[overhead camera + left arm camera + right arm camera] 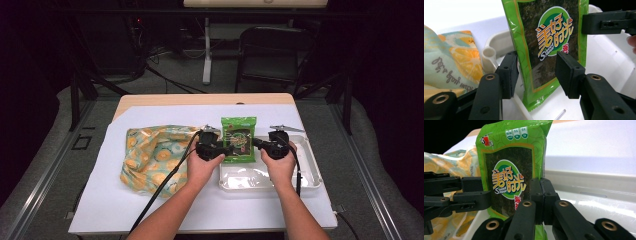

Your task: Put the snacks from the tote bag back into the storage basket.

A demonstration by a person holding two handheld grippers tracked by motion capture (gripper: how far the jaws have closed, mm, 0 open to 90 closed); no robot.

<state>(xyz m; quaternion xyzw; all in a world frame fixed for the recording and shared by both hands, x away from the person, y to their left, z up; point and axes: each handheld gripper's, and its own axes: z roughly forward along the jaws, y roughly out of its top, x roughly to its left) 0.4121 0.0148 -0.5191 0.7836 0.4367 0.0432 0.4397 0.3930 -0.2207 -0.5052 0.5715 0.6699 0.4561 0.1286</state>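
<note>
A green seaweed snack packet [239, 137] stands upright over the left end of a white tray [311, 172]. My right gripper [257, 143] is shut on the packet's right edge; in the right gripper view the jaws [541, 183] meet on the packet [511, 170]. My left gripper [227, 150] sits at the packet's left side, open. In the left gripper view its pads [536, 68] stand apart on either side of the packet's lower part [549, 37] without pressing it. The right gripper's jaw [609, 23] shows at the packet's far edge.
A cloth bag with an orange citrus print [150, 157] lies left of the tray, close to my left hand. A white sheet [150, 210] covers the table. Black cables [165, 185] trail from both grippers toward the near edge. A chair [272, 55] stands beyond the table.
</note>
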